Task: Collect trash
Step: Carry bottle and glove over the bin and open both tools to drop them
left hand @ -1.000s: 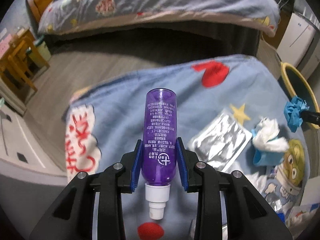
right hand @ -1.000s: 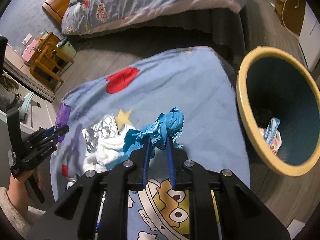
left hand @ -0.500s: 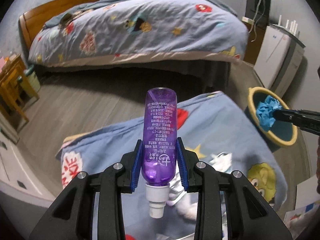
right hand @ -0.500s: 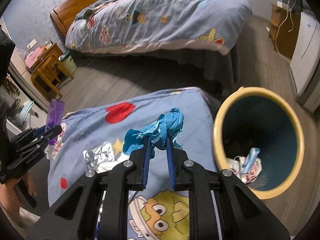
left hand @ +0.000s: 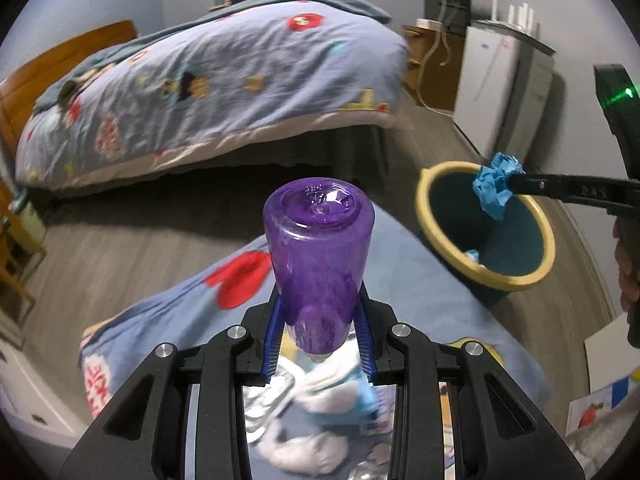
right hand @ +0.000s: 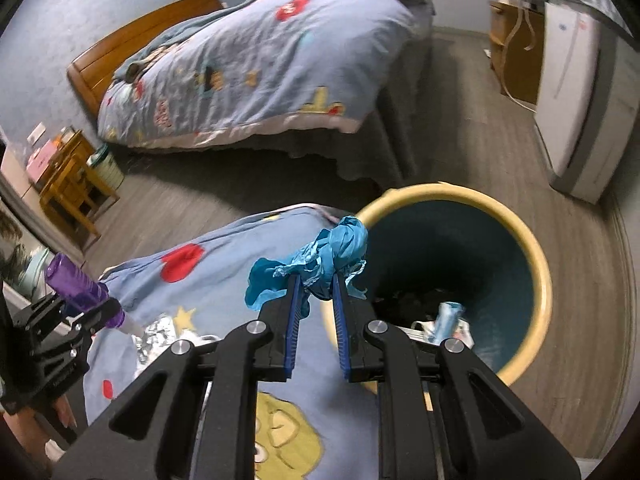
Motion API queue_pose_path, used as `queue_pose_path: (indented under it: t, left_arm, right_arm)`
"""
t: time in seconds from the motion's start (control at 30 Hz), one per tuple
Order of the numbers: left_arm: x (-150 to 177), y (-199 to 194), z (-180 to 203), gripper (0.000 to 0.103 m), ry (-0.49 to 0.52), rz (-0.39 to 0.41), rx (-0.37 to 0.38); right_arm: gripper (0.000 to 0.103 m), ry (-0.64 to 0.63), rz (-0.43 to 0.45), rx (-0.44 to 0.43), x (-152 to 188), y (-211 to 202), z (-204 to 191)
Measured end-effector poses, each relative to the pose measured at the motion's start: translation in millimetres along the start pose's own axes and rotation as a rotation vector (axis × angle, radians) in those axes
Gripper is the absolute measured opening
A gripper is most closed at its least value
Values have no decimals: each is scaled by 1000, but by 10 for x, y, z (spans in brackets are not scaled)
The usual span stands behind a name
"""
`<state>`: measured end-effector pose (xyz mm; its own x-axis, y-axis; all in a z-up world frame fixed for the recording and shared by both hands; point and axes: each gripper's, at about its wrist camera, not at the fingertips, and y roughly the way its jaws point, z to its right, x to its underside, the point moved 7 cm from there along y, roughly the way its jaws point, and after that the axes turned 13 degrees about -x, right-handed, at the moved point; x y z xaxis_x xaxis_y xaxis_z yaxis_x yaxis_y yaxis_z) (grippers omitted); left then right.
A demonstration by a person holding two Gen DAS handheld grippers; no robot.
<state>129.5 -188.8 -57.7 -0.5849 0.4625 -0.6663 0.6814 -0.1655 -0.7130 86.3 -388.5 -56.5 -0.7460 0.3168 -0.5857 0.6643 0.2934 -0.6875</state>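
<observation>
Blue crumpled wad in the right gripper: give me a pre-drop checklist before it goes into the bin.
1. Right gripper shut on the blue wad: ok.
2. Wad over the bin opening: cannot tell; in the right wrist view it sits at the near rim, in the left wrist view over the far rim.
3. Bin mouth unblocked, room inside: ok; only a few scraps at the bottom.
4. Left gripper clear of the bin: ok, it is over the blanket.
5. Purple bottle secure in the left gripper: ok, though tilted.
</observation>
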Motion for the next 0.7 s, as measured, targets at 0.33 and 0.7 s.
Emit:
queue_pose_path:
  t: [0.33, 0.7]
  left_arm:
    - [-106, 180, 816, 33, 78, -17, 91]
    - [-133, 361, 1646, 33, 185, -10, 182]
  right_arm:
    - [15, 39, -1, 86, 70, -179, 652]
    - [15, 83, -15, 159, 149, -250, 1224]
